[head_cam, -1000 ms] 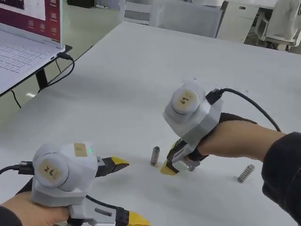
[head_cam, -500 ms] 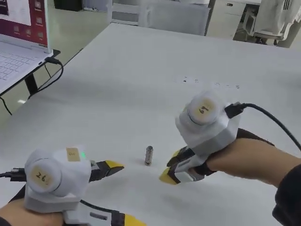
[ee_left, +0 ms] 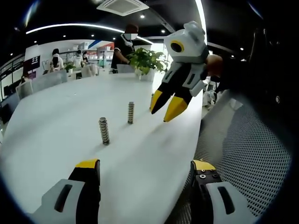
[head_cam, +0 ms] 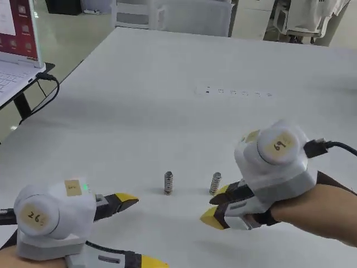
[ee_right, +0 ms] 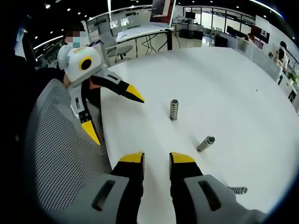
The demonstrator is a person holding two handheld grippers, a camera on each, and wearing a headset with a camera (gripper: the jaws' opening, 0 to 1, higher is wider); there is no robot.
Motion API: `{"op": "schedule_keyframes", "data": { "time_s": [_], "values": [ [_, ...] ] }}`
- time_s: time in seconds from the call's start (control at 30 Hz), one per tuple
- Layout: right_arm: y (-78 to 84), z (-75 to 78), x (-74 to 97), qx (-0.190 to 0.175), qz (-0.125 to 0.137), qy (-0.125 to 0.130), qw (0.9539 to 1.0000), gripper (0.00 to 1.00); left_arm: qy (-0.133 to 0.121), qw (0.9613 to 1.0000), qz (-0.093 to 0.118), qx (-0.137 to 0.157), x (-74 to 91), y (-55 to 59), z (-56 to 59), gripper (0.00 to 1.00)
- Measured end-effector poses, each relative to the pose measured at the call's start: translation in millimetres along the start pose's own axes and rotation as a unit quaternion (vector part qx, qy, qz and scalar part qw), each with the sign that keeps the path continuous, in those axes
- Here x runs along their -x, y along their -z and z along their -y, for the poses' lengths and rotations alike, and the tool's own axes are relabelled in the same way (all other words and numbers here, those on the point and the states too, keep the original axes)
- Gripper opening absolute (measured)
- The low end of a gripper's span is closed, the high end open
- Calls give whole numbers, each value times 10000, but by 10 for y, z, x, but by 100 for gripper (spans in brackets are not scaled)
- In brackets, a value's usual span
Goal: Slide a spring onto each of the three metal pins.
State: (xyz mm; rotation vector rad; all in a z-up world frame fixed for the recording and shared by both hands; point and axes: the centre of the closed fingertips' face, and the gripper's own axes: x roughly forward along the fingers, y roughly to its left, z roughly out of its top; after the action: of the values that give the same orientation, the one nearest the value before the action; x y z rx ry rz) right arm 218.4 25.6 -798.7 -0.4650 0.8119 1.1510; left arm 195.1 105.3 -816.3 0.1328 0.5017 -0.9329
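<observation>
Two short metal pins wrapped in springs stand on the white table [head_cam: 167,111]. One spring-covered pin [head_cam: 168,182] is upright; the other [head_cam: 215,182] leans a little. In the right gripper view the upright pin [ee_right: 174,109] is ahead, the leaning pin [ee_right: 204,143] is nearer, and a loose spring [ee_right: 238,190] lies flat at the lower right. My right gripper [head_cam: 218,204] hovers just right of the leaning pin, slightly open and holding nothing [ee_right: 157,158]. My left gripper [head_cam: 138,230] is open wide near the table's front edge, pointing at both pins [ee_left: 103,130] [ee_left: 131,112].
A laptop [head_cam: 14,33] with a black cable sits on a side stand at the far left. Chairs and desks stand beyond the table's far edge. People and a potted plant [ee_left: 147,58] appear in the left gripper view.
My right gripper has drawn back to the right off the second pin, which now stands in the open with a spring on it. The head camera has shifted; the left gripper has barely moved.
</observation>
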Motion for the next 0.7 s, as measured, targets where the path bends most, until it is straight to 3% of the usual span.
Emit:
{"op": "schedule_keyframes", "data": {
  "time_s": [0.3, 0.57, 0.7],
  "values": [
    [238, 117, 222, -373, 296, 165, 9987, 20, -43, 10000, 16, 20, 12, -9, -14, 75],
    [493, 273, 434, -770, 392, 435, 9953, 21, -55, 10000, 22, 21, 35, -34, -11, 75],
    [545, 342, 551, -885, 473, 577, 9933, 22, -79, 10000, 18, 22, 49, -51, -8, 75]
  ]
}}
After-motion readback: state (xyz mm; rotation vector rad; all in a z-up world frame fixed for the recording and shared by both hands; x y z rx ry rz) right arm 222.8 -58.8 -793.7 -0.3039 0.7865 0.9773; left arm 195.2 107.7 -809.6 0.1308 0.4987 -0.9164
